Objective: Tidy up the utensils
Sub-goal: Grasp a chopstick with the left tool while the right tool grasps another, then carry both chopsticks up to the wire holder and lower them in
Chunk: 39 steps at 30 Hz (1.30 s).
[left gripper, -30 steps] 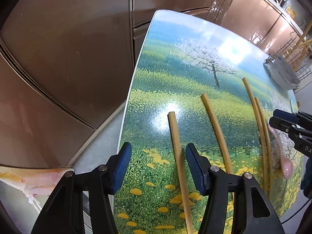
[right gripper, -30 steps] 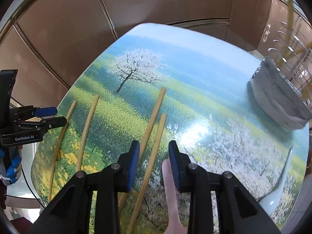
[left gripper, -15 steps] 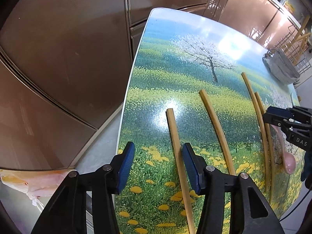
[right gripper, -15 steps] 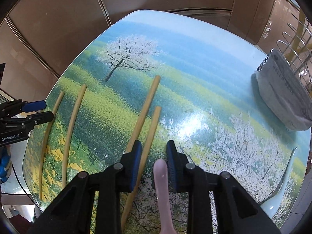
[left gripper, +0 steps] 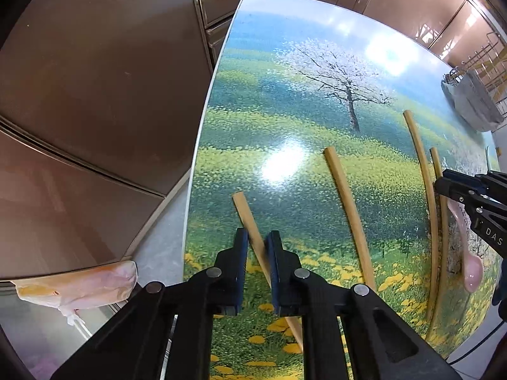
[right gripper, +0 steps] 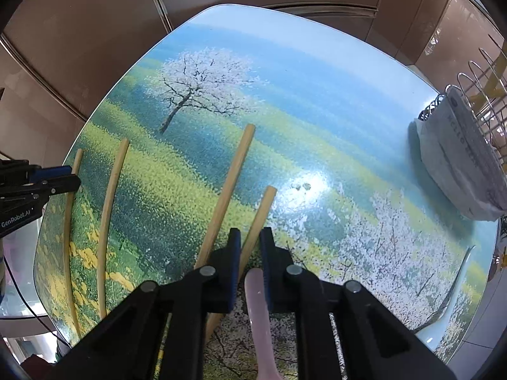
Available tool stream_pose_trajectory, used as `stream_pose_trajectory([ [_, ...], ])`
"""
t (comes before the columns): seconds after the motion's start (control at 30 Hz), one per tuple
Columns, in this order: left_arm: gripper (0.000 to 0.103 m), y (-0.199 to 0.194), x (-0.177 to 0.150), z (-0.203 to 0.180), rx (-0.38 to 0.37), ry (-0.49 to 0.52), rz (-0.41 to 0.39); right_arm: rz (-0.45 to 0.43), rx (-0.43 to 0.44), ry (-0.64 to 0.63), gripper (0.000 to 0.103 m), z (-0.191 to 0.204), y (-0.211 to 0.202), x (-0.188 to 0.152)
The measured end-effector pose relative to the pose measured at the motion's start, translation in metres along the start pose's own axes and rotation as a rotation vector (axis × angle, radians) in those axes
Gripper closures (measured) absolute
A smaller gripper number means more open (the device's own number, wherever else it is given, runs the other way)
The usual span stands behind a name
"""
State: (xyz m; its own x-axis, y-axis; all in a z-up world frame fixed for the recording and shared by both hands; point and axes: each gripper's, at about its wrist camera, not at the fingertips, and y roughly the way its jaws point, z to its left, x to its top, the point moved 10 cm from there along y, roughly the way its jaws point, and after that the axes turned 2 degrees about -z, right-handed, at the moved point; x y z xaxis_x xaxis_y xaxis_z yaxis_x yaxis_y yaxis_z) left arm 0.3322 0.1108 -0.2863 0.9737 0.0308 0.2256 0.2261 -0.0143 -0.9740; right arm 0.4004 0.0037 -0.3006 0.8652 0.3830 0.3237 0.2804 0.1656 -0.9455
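The table (right gripper: 317,72) with the printed meadow and blossom tree filled most of both views. Its left edge ran close beside the brown cabinet fronts (left gripper: 95,79), and its far rounded corner stood near them too, so there was little room on that side. The wide middle of the table, around the printed tree, lay free.

At the right edge a wire rack (right gripper: 481,72) stood, with a grey cloth pouch (right gripper: 459,158) hanging on its side.

Four wooden chopsticks lay across the near part of the table. My left gripper (left gripper: 257,250) was clenched on the leftmost chopstick (left gripper: 245,212), near the left table edge. The second chopstick (left gripper: 348,209) lay apart to its right.

My right gripper (right gripper: 247,247) was closed to a narrow gap around the shorter chopstick (right gripper: 261,212) of the other pair; I could not tell if the pads really pressed it. The longer chopstick (right gripper: 233,174) lay just beside it on the left. A pink spoon (right gripper: 258,310) lay under this gripper, its handle end near the right finger. A white spoon (right gripper: 456,285) rested near the right front edge.
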Motion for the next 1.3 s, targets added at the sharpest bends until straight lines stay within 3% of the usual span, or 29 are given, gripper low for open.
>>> stream_pose_trajectory([
  [0.3, 0.097, -0.004, 0.000, -0.004, -0.038, -0.060, -0.056, -0.050, 0.036, 0.054, 0.097, -0.006, -0.008, -0.004],
  [0.5, 0.097, -0.040, -0.005, -0.001, -0.061, -0.065, -0.190, -0.202, 0.121, 0.081, 0.097, -0.006, -0.049, -0.020],
  [0.7, 0.097, -0.095, -0.017, -0.011, -0.083, -0.031, -0.338, -0.390, 0.184, 0.090, 0.097, 0.006, -0.109, -0.045],
  [0.97, 0.097, -0.168, -0.022, -0.042, -0.152, -0.002, -0.485, -0.602, 0.190, 0.130, 0.097, 0.008, -0.200, -0.073],
  [1.17, 0.097, -0.245, 0.006, -0.088, -0.268, 0.039, -0.638, -0.791, 0.137, 0.136, 0.097, -0.017, -0.298, -0.063],
  [1.3, 0.097, -0.297, 0.046, -0.130, -0.355, 0.065, -0.726, -0.876, 0.080, 0.134, 0.097, -0.043, -0.349, -0.042],
])
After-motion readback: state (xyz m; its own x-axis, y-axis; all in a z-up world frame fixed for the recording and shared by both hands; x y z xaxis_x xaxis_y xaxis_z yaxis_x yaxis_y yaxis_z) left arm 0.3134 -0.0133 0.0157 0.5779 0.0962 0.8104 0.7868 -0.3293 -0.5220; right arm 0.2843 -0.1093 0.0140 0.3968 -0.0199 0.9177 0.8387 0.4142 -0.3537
